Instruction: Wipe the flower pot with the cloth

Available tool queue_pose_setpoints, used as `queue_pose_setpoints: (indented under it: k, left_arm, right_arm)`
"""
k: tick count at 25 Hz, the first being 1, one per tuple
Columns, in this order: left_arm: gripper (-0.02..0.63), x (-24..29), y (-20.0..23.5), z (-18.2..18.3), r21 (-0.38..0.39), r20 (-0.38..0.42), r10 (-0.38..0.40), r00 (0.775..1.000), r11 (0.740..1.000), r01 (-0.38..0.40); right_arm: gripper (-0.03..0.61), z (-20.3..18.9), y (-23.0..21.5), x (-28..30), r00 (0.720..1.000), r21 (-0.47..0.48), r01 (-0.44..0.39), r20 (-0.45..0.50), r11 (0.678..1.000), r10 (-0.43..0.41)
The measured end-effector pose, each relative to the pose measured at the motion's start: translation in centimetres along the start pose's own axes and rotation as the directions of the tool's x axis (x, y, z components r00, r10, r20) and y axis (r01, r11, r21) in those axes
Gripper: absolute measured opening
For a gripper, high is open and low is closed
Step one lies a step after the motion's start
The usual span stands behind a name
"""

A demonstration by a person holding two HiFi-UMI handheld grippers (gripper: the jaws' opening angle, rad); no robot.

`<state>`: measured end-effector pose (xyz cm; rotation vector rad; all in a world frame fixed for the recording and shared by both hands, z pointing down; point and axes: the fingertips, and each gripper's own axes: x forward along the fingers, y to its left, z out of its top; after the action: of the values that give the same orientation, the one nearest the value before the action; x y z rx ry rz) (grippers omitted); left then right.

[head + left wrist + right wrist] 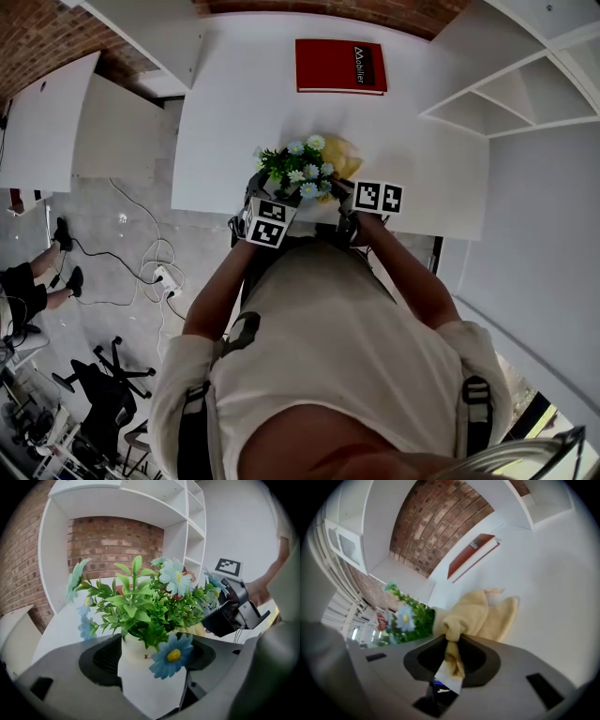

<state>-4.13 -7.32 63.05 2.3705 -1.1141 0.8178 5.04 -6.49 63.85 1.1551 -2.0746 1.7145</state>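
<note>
A white flower pot (136, 651) with green leaves and blue flowers (154, 599) stands between the jaws of my left gripper (147, 670), which is shut on its sides. In the head view the plant (298, 172) is at the near edge of the white table (234, 112). My right gripper (452, 656) is shut on a bunched yellow cloth (476, 613). The cloth sits against the plant's right side, and a bit of it (198, 629) peeks out behind the pot. The pot's lower part is hidden in the head view.
A red book (340, 66) lies at the table's far side. White shelves (525, 89) stand to the right, with a brick wall (115, 543) behind. Left of the table, cables and a power strip (159, 277) lie on the floor.
</note>
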Motion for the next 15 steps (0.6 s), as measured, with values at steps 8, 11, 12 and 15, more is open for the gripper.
queue_pose_setpoints:
  k: [8, 11, 12, 15]
  left_arm:
    - [0.362, 0.1, 1.0, 0.0, 0.0, -0.011, 0.045, 0.999, 0.999, -0.045]
    - [0.357, 0.0, 1.6, 0.1, -0.019, -0.01, 0.061, 0.998, 0.998, -0.062]
    - [0.356, -0.1, 1.7, 0.2, -0.023, -0.011, 0.066, 0.998, 0.998, -0.067]
    - [0.356, -0.2, 1.9, 0.2, -0.023, -0.011, 0.073, 0.997, 0.997, -0.073]
  right_arm:
    - [0.089, 3.3, 3.9, -0.5, 0.975, 0.071, -0.191, 0.134, 0.979, 0.18]
    - [0.086, 2.7, 3.2, 0.4, 0.971, 0.126, -0.199, 0.158, 0.972, 0.178]
    - [0.08, 2.1, 2.8, 0.7, 0.974, 0.134, -0.186, 0.153, 0.973, 0.166]
    - [0.077, 0.3, 1.5, 2.0, 0.988, 0.121, -0.12, 0.11, 0.985, 0.107]
